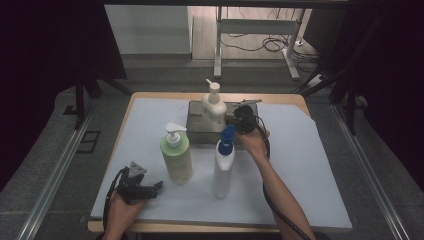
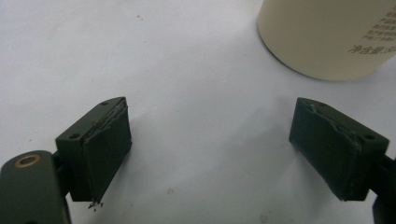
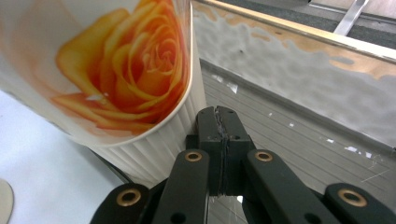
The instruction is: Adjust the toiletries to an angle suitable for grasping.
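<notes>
Clenched tight, pad against pad with nothing between them, the jaws of the right gripper (image 3: 219,140) sit just beside the ribbed base of a cream pump bottle (image 1: 214,111) with an orange rose on its label, which stands in a grey tray (image 1: 195,125) at the back of the counter (image 1: 310,165). Being shut, they look better placed to nudge the bottle than to lift it. Nearer the person, the left gripper (image 2: 210,154) rests low over the white cover, jaws released and wide, seemingly waiting near the green pump bottle (image 1: 176,155) and the white blue-capped bottle (image 1: 223,165).
</notes>
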{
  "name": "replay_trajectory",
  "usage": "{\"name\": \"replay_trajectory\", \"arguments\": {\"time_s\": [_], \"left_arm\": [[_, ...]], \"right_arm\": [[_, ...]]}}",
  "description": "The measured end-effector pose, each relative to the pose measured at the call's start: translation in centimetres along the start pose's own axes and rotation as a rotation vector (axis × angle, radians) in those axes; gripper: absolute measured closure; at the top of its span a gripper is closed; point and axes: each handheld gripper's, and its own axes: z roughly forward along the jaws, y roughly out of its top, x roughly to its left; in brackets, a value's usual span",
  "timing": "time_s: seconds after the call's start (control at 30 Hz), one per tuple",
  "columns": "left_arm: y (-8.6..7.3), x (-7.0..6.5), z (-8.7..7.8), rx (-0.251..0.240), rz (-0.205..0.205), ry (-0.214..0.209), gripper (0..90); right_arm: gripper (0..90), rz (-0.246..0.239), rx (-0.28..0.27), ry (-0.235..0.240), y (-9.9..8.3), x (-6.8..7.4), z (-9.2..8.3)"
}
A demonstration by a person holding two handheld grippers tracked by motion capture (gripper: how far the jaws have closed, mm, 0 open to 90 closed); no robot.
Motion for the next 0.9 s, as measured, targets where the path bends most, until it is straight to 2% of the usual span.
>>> {"name": "replay_trajectory", "arguments": {"time_s": [0.5,0.7,0.9], "left_arm": [[0.0,0.0,0.0,0.000,-0.001,0.000,12.6],[0.0,0.0,0.0,0.000,-0.001,0.000,12.6],[0.0,0.0,0.0,0.000,-0.001,0.000,12.6]], "right_arm": [[89.0,-0.032,0.021,0.038,0.1,1.7,1.1],[89.0,-0.039,0.028,0.081,0.3,2.1,1.5],[89.0,-0.060,0.041,0.101,0.6,2.9,1.9]]}}
